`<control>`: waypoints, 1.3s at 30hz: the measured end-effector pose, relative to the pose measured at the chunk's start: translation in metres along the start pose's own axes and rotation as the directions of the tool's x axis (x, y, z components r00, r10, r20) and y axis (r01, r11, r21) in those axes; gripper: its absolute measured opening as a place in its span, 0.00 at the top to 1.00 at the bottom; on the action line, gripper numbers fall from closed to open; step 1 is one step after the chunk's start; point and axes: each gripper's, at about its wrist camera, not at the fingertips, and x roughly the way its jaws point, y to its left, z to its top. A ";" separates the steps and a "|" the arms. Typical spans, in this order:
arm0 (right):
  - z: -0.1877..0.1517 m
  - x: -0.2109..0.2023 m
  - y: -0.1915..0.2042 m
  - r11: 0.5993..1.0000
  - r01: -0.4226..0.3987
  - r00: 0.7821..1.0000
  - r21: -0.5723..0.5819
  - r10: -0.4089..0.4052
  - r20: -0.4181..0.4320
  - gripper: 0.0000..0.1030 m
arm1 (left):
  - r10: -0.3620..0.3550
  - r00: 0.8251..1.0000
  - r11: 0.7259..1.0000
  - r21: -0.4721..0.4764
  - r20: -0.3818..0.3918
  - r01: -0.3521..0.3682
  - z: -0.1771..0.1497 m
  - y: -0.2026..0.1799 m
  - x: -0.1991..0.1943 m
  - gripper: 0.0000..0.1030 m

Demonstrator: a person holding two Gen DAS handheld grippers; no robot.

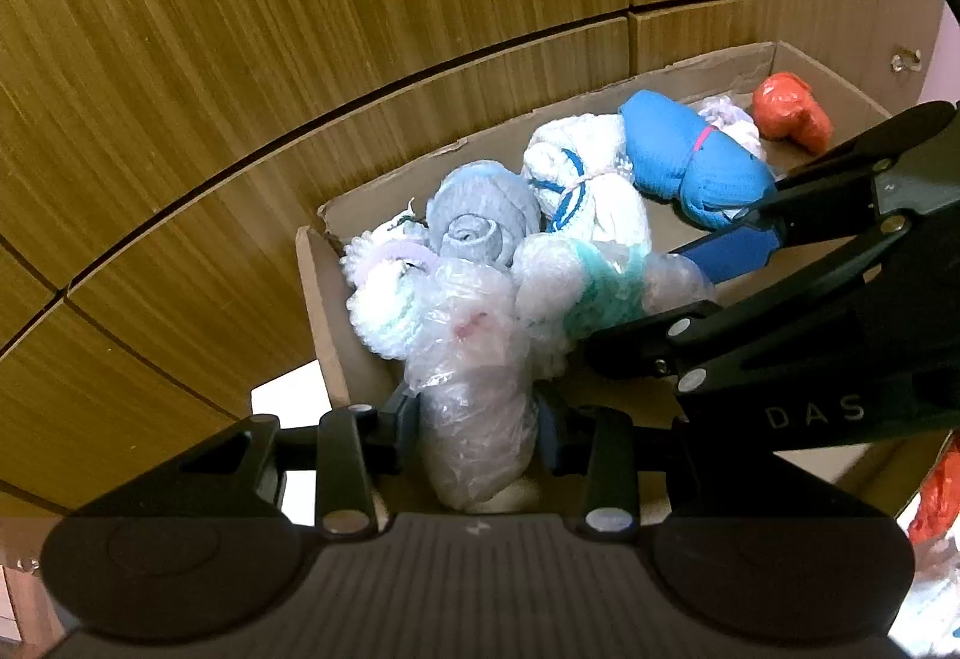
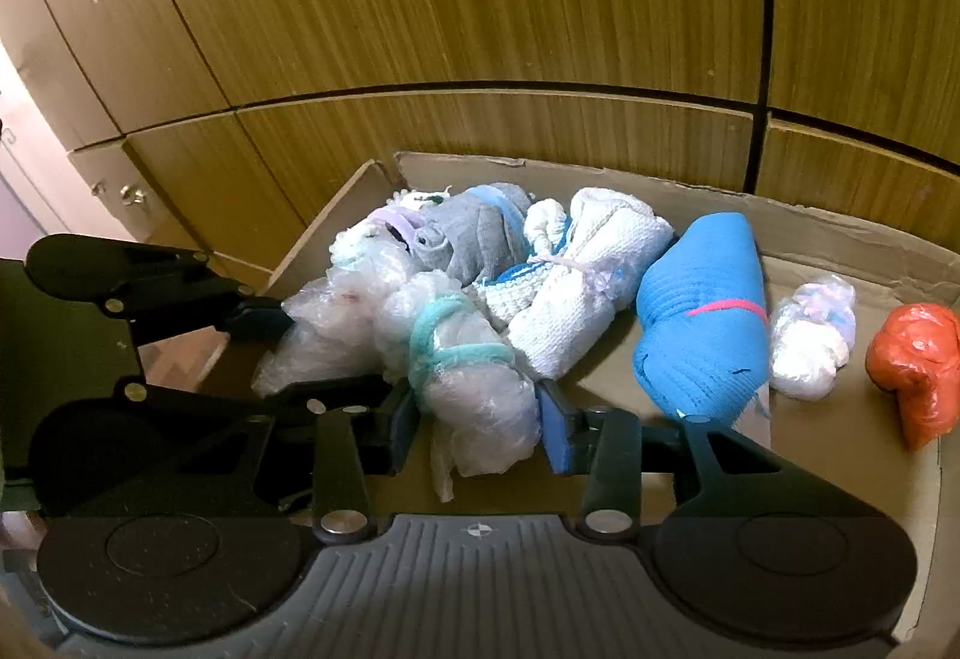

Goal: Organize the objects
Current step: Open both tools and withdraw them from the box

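Left tongs (image 1: 477, 428) clamp clear plastic-wrapped bundle (image 1: 474, 407) at near-left end of open cardboard box (image 1: 324, 299). Right tongs (image 2: 480, 419) grip teal-tied plastic-wrapped bundle (image 2: 474, 389) in same box, beside blue knit roll (image 2: 702, 323).

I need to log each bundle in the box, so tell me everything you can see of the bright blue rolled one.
The blue bundle is a roll of bright blue, ribbed-looking knit fabric, cinched around the middle by a thin pink band. It lies slanted on the floor of the cardboard box, between the white knit roll and a small plastic-wrapped bundle, apparently touching both. Neither gripper holds it.
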 end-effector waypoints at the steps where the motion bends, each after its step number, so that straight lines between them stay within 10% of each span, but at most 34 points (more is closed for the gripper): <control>1: 0.000 0.000 0.000 1.000 -0.001 1.000 0.001 0.001 -0.002 0.50 | 0.001 1.000 1.000 0.001 -0.002 -0.001 0.000 0.000 -0.002 0.64; 14: -0.003 -0.018 -0.003 1.000 0.003 1.000 0.000 -0.003 0.017 0.41 | -0.009 1.000 0.999 -0.041 0.017 0.010 -0.006 -0.004 -0.025 0.49; 19: -0.001 -0.035 0.002 1.000 -0.004 0.999 0.003 0.004 0.046 0.40 | 0.018 0.996 0.999 -0.039 0.083 -0.014 -0.003 -0.011 -0.045 0.16; 26: -0.002 -0.074 0.015 1.000 -0.013 0.995 -0.022 0.015 0.103 0.38 | 0.026 0.987 0.999 -0.051 0.156 -0.018 -0.010 -0.008 -0.086 0.18; 39: -0.097 -0.212 0.041 0.998 -0.022 0.942 -0.067 0.043 0.334 0.26 | 0.178 0.894 0.973 -0.208 0.412 -0.098 -0.131 -0.026 -0.182 0.01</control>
